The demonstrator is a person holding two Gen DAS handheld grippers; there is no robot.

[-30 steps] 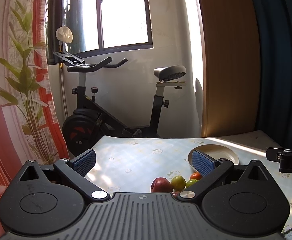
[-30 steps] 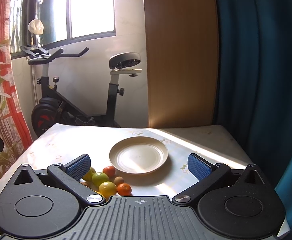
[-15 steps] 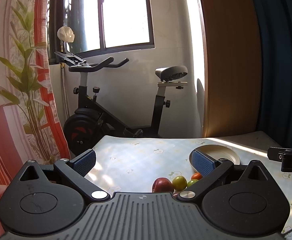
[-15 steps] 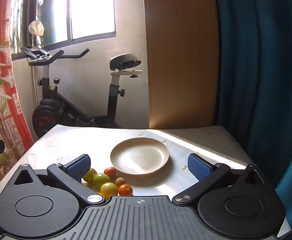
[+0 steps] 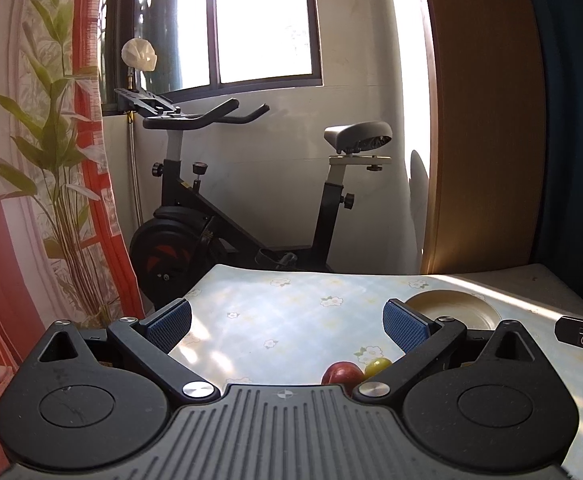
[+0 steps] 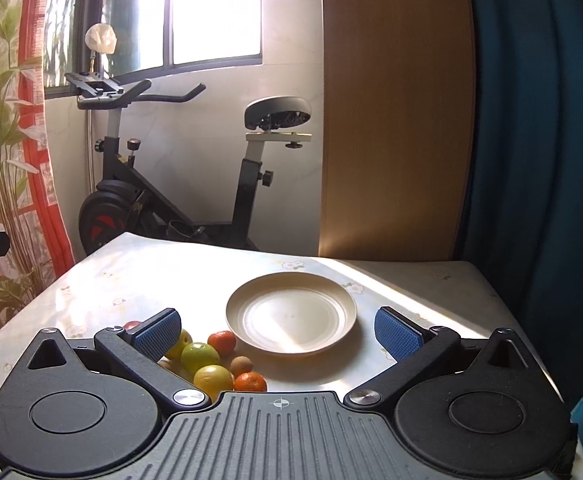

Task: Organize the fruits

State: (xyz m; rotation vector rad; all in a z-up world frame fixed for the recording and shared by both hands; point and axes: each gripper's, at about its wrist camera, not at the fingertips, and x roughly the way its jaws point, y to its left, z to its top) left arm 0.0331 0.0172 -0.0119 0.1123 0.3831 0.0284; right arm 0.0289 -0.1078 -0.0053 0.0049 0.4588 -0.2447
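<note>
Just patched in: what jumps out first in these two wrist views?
A cluster of fruits lies on the table, just left of an empty cream plate. Both the left gripper and right gripper are open, holding nothing. An exercise bike stands behind the table.

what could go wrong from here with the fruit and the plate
1. The fruits lie packed together on the table, so the right gripper, open, could nudge neighbours when it closes on one, and round fruit may roll.
2. The plate is shallow, so fruit dropped in could roll out.
3. The left gripper, also open, hovers near the same pile, so the two could bump.
</note>
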